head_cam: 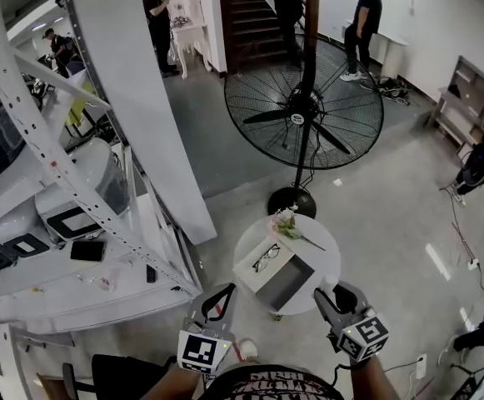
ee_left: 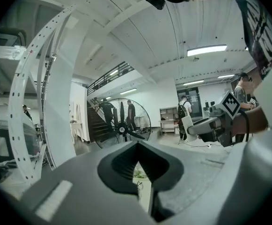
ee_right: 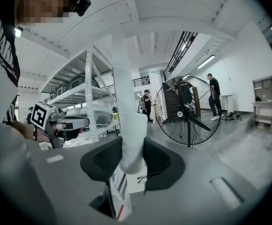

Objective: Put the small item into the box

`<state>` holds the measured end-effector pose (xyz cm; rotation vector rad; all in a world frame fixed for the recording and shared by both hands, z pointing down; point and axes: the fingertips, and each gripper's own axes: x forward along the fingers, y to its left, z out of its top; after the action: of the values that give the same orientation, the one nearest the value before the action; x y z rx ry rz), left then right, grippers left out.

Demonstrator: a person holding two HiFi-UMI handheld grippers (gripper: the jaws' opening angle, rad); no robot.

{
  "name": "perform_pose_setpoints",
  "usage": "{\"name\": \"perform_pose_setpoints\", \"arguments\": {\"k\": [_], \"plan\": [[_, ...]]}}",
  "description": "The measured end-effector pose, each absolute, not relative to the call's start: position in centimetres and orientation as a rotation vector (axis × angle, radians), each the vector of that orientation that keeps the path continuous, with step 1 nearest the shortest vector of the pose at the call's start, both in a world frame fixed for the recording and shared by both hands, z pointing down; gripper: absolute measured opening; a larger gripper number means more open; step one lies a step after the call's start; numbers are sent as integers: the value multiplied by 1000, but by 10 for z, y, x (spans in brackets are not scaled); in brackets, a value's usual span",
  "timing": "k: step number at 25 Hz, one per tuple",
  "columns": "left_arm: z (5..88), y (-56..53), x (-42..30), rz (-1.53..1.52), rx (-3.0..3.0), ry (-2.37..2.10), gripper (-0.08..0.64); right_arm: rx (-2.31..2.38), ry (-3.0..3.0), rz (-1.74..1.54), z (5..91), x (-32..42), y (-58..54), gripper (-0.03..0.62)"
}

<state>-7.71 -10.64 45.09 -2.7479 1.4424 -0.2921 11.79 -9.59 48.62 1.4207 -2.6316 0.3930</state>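
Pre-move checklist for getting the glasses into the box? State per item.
1. Box open: ok, its dark inside shows.
2. Glasses located: ok, on the white flap beside the opening.
3. Right gripper ready: ok, jaws apart, nothing gripped.
4. Left gripper ready: not ok, jaws together, empty.
5. Grippers over the table: not ok, both short of its near edge.
6. Flowers clear of the glasses: ok, at the far rim.
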Motion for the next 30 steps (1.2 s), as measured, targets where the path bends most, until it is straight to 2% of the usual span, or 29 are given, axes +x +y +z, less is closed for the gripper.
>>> {"name": "perform_pose_setpoints", "arguments": {"k": [12,30], "plan": [[455,-157,-96,-238,-2828,1312,2,1620,-2535,317,464,108,-119,167],[465,-188,-126,-246,-2823,1413,1,1470,-2564,343,480,67,-155,167]]}}
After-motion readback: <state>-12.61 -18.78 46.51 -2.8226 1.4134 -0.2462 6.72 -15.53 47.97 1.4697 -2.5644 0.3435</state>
